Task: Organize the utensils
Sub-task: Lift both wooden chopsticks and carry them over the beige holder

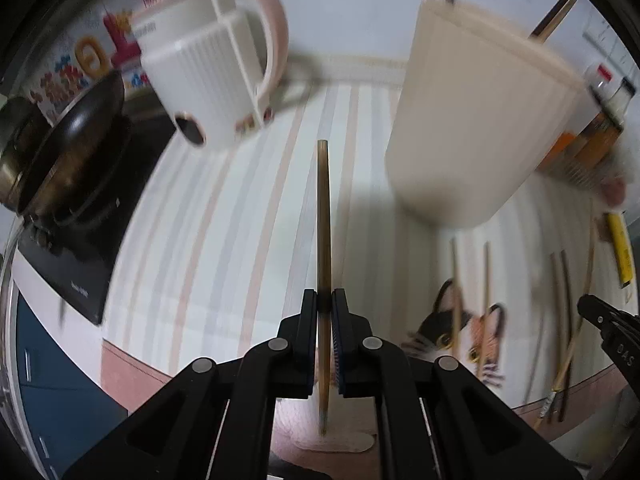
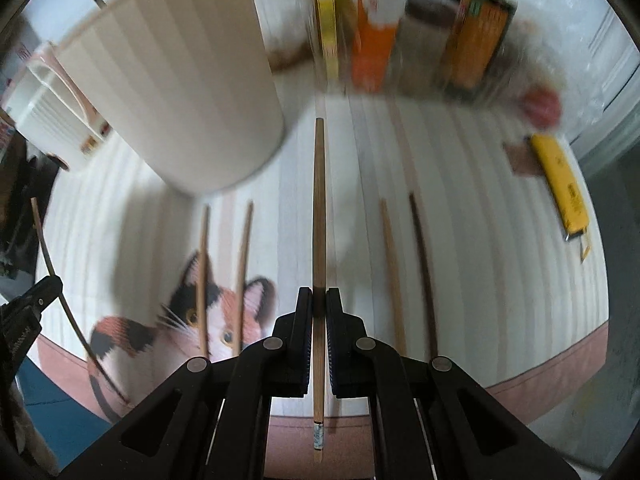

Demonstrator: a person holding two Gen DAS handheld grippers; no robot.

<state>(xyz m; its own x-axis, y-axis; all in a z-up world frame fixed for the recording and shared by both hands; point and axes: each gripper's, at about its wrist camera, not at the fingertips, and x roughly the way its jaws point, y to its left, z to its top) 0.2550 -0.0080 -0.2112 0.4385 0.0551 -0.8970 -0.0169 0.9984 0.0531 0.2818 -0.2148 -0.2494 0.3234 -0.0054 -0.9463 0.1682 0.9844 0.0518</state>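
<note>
Legible text is sparse, since most of it is motion-blurred.

- "DAS" in raised letters on the black body of the right gripper (image 1: 624, 354), seen at the right edge of the left wrist view. That's the only clean read.
- Colourful packaging (image 1: 80, 60) behind the pan has big red, yellow and blue Chinese characters, too smeared to read.
- The induction cooktop (image 1: 84, 280) carries a small white brand mark on its front edge, illegible.
- The yellow utility knife (image 2: 562, 186) has dark print along its body, illegible.
- Labels on the orange bottle (image 2: 478, 40) are blurred out.
</note>
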